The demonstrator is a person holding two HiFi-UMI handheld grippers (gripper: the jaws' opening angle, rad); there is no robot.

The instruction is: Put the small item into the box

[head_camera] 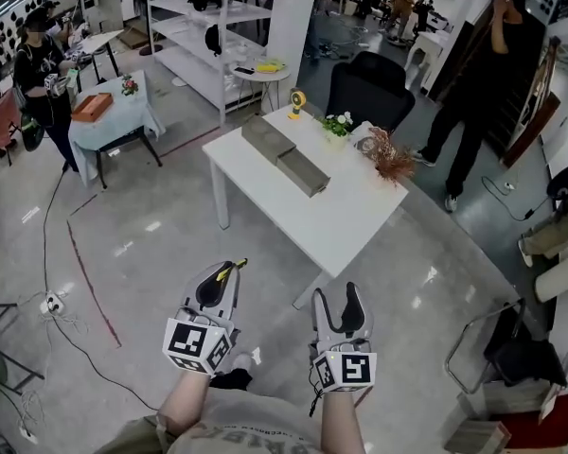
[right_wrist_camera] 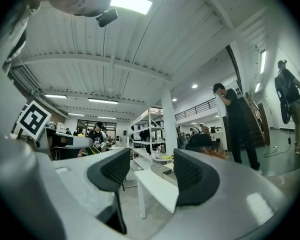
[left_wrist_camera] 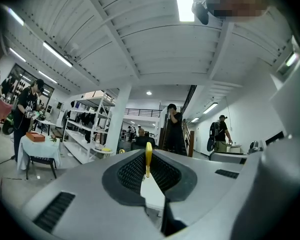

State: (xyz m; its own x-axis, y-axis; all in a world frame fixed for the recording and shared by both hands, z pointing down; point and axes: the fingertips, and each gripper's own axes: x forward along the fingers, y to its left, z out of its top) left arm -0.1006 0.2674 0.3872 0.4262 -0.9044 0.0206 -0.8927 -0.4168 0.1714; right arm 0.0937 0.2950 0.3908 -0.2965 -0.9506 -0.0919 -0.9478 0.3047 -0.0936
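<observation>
The small item, a thin yellow piece, is pinched between the almost closed jaws of the left hand-held gripper. Its yellow end is left sticking out past the tips. It seems to be gripped by its lower part so that the free end can be lowered into an opening ahead of the jaws. The item is carried in the air, well apart from the table, and is not yet in any box.

The right hand-held gripper is held beside the left one. Its jaws are spread wide with nothing between them, and only the corner of the table is seen through the gap. It is probably kept free so that a box can be steadied or opened with it.

Ahead, a long grey box is laid on the white table, end to end with a second grey box. Which of the two is meant for the item cannot be told, nor whether either stands open. A yellow ornament, a flower pot and a dried bunch are set along the far side. The near half of the table is thus left bare, so the boxes can be reached from this side without anything being knocked. Both grippers are pointed level toward the table.
</observation>
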